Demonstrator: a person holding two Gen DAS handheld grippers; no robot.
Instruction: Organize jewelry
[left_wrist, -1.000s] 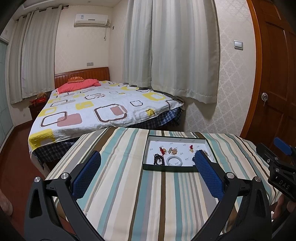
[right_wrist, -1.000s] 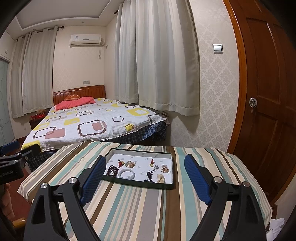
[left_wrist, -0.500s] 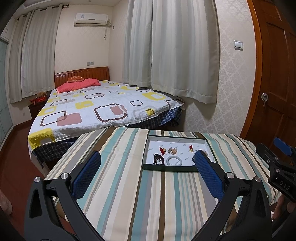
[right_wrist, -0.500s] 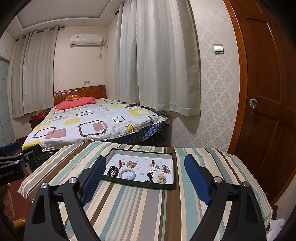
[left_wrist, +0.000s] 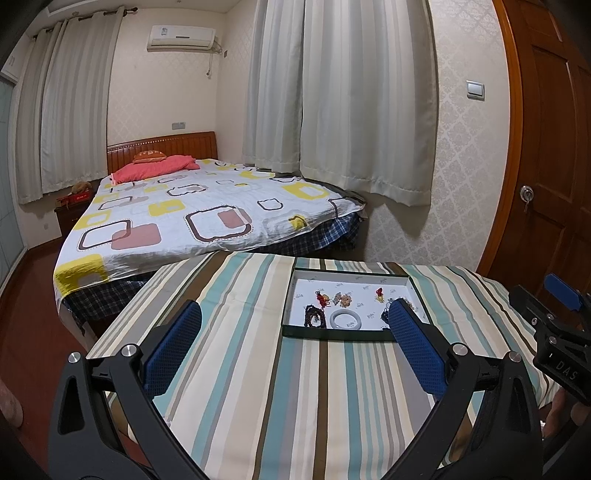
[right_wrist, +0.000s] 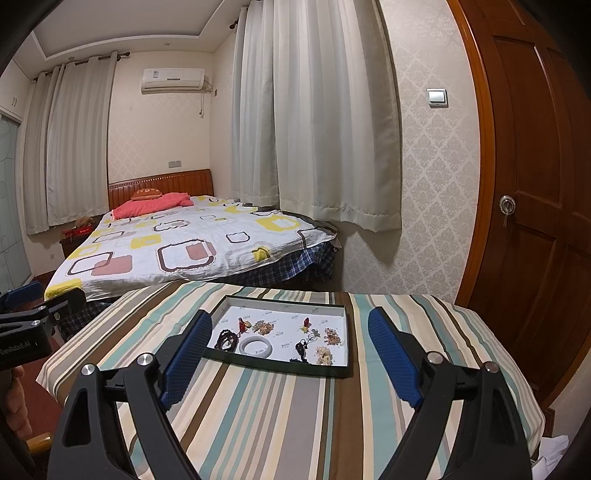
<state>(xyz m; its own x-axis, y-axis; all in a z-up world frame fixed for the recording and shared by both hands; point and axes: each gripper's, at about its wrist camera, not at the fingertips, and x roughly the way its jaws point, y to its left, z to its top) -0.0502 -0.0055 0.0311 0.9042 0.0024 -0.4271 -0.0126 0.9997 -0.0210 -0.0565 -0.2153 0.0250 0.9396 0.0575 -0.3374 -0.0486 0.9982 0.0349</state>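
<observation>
A shallow dark tray (left_wrist: 334, 335) with a white liner lies on the striped tablecloth (left_wrist: 280, 387); it also shows in the right wrist view (right_wrist: 280, 365). In it lie a pale bangle (right_wrist: 257, 346), a dark bead bracelet (right_wrist: 226, 339), red charms (right_wrist: 305, 324) and beige bead clusters (right_wrist: 323, 355). My left gripper (left_wrist: 293, 317) is open and empty, held above the table short of the tray. My right gripper (right_wrist: 290, 325) is open and empty, also above the table on the near side of the tray.
A bed (left_wrist: 207, 218) with a patterned cover stands beyond the table. A wooden door (right_wrist: 546, 206) is on the right. Curtains (right_wrist: 317, 122) hang behind. The table's edges fall off left and right.
Both grippers have stayed almost still; the right view has shifted very slightly. Nothing was taken hold of or moved in the tray.
</observation>
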